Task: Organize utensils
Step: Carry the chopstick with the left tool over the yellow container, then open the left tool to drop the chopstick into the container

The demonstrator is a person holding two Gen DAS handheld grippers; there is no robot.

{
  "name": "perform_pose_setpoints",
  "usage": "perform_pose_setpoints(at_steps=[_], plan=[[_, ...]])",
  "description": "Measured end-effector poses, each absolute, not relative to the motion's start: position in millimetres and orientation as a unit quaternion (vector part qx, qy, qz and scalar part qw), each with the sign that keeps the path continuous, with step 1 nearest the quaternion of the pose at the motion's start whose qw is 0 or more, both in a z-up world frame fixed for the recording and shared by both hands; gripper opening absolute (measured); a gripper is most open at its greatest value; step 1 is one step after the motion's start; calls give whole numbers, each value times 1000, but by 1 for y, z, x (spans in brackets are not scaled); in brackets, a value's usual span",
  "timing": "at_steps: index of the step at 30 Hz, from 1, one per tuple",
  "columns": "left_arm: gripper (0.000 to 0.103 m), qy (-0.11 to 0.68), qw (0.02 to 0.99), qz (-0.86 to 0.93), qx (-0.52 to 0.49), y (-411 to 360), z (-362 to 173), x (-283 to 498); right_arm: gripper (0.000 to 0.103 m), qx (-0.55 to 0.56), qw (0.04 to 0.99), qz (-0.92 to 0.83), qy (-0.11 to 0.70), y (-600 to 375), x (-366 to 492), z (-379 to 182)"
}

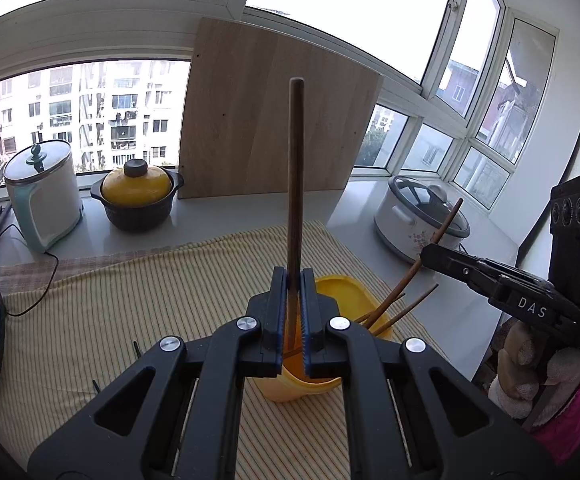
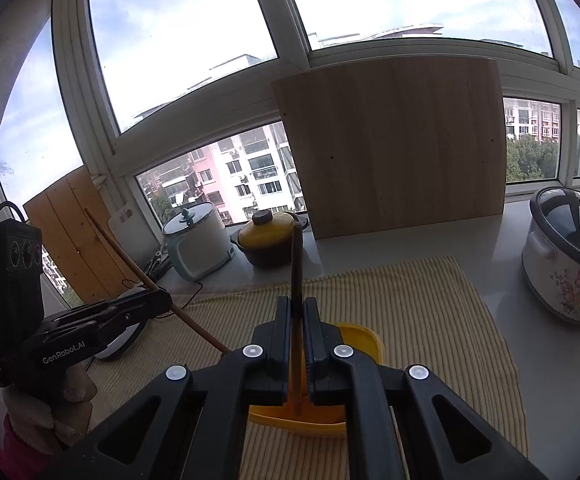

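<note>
A long brown wooden chopstick [image 1: 295,184] is clamped upright in the left gripper [image 1: 291,316], its lower end reaching down over the mouth of the yellow plastic utensil cup [image 1: 329,384] just beyond and below the jaws. A second brown wooden chopstick [image 2: 297,280] is pinched the same way in the right gripper [image 2: 297,336], its tip hanging inside the same cup [image 2: 353,340]. Both grippers are closed on their sticks, the pads pressing either side of the shaft.

Several more chopsticks [image 1: 393,308] are already leaning in the cup, fanned out to the right of the left gripper. The near-vertical hold is judged deliberate: a stick held upright can be dropped tip-first into a narrow mouth without catching the rim or the ones already inside.

Both grippers are pitched downward over the cup and converge on it from opposite sides. In the right wrist view, the left gripper is seen low at the left, carried by a gloved hand [image 2: 50,396]; in the left wrist view, the right gripper [image 1: 429,252] is seen at the right.

The cup stands on a yellow striped cloth [image 1: 130,300] spread over the white tabletop [image 1: 369,208]. Well beyond the grippers: a yellow-lidded dark casserole pot [image 1: 138,196], a white and pale-green lidded cooker [image 1: 44,196], a flower-patterned white slow cooker [image 1: 413,220], and a pale wooden board [image 1: 274,120] leaning against the window.
</note>
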State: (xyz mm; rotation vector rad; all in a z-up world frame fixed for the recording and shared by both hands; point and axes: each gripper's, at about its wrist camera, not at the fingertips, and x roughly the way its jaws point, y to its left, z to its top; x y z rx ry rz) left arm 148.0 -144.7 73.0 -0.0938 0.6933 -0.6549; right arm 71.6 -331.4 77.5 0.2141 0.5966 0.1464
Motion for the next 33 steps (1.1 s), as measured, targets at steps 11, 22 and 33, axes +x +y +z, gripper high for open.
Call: perform_pose_setpoints(at_steps=[11, 22, 33], plan=[[4, 381, 869, -316, -28, -174, 36, 161, 4, 109, 939, 61, 321, -335, 76, 54], [4, 397, 861, -318, -16, -181, 25, 157, 7, 111, 934, 59, 335, -332, 79, 43], [32, 392, 864, -315, -19, -170, 25, 154, 62, 104, 943, 43, 314, -330, 73, 46]])
